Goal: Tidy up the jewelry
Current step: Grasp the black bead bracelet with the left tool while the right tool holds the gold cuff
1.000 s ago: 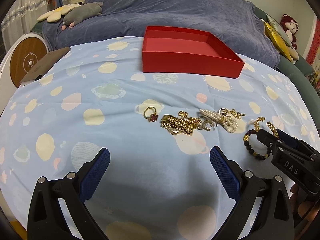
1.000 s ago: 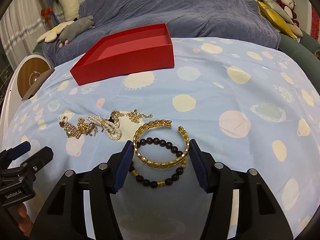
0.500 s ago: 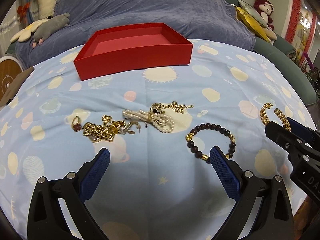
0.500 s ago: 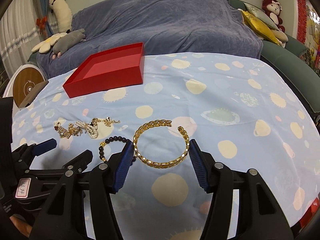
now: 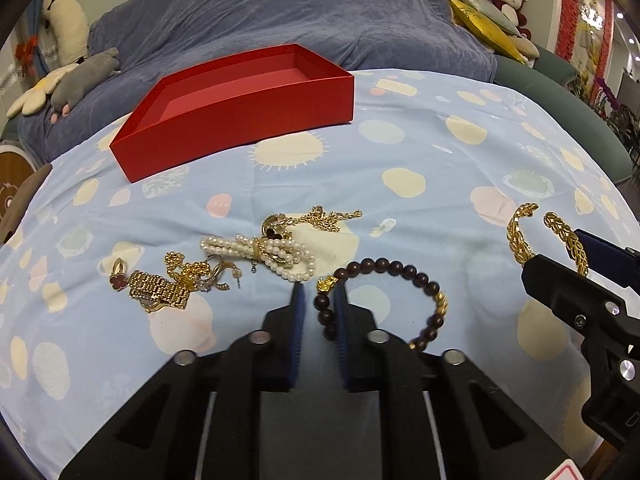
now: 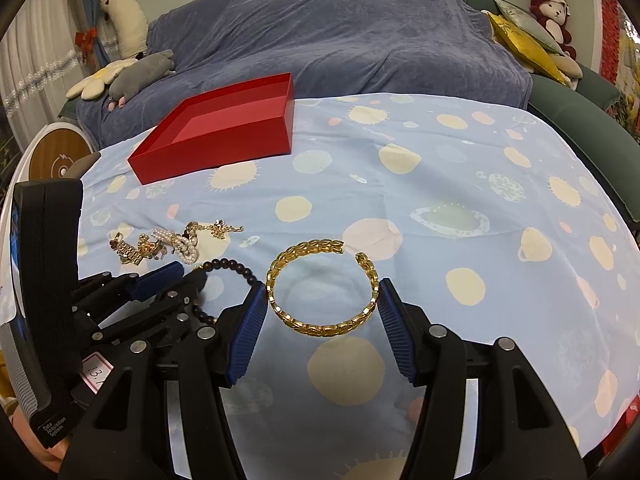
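Two bracelets are pinched: bead bracelet (image 5: pixel 384 276) in the left gripper (image 5: pixel 318 304), just closed; gold bangle (image 6: pixel 322 288) in the right gripper (image 6: pixel 322 308); red box (image 5: pixel 240 104) ahead holds nothing.

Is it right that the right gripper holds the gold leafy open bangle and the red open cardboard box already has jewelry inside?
Not quite. The right gripper does hold the gold leafy open bangle, but the red open cardboard box is empty, as the right wrist view shows.

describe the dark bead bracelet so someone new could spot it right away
On the blue spotted cloth, in front of the red box, jewelry lies in a row. The dark bead bracelet sits right of the pearl strand, left gripper closing on it. It is the only loop of brown-black round beads with gold spacers.
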Motion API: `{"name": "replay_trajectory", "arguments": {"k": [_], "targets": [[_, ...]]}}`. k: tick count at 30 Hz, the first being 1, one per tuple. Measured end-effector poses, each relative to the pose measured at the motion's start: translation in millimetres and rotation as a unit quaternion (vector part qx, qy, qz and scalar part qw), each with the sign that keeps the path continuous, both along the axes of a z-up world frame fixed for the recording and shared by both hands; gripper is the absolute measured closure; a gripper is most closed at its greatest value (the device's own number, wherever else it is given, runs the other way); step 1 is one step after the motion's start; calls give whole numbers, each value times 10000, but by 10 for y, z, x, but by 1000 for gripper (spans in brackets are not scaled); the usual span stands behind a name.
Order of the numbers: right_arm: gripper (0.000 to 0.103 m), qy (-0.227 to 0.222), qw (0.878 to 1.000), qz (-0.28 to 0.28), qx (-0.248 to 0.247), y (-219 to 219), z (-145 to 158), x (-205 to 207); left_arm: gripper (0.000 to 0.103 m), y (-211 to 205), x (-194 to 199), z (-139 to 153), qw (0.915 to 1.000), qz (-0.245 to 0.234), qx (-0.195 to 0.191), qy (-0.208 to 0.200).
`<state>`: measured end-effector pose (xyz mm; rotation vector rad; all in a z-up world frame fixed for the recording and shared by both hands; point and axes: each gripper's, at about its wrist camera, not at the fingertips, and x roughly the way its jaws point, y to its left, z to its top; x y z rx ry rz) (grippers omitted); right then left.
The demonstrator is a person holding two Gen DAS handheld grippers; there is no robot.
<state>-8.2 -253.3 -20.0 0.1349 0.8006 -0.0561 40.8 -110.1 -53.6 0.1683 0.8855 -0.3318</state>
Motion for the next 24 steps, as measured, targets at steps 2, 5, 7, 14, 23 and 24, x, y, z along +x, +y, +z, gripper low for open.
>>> {"name": "replay_trajectory", "arguments": {"k": [2,5,7,14,23,24], "targets": [[48,-32,10000,18,21,16,30,-6,97,61,9,15,9999,7,-111,79],[48,-116,9999,54,34,49,96,-24,97,162,-28,78,9997,1,-218,88],[48,-169,9998,82,61,71,144,-36,97,248,-74,162,9995,5,-307,43],[48,-218,9987,264,388,195,326,50,97,596,-94,554,9979,119,-627,-58],[48,-363,9960,702,425,395,805,1150,97,845,763,1133,9964,289,-654,-457],[48,-362,9957,732,427,403,826,1336,97,867,910,1172,9960,342,-669,-480]]}}
